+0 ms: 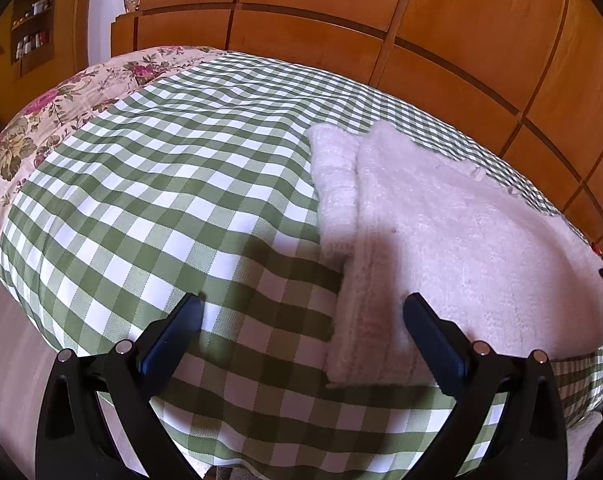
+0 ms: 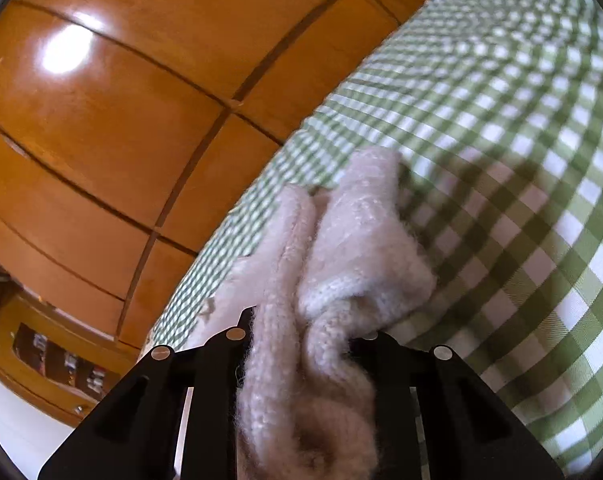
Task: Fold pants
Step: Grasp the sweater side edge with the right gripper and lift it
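The pants (image 1: 441,240) are pale pink fuzzy knit and lie flat on the green-and-white checked bedcover (image 1: 161,200), on its right side, with a fold edge along their left. My left gripper (image 1: 301,312) is open and empty, just above the bedcover, with its right finger (image 1: 433,336) over the near left part of the pants. My right gripper (image 2: 301,344) is shut on a bunched part of the pants (image 2: 341,264) and holds it lifted above the bedcover (image 2: 521,160). Its fingertips are hidden by the fabric.
Orange wooden wardrobe doors (image 1: 341,20) stand close behind the bed and also show in the right wrist view (image 2: 101,120). A floral quilt (image 1: 41,120) shows at the bed's left end. A shelf unit with small bottles (image 1: 33,28) stands at far left.
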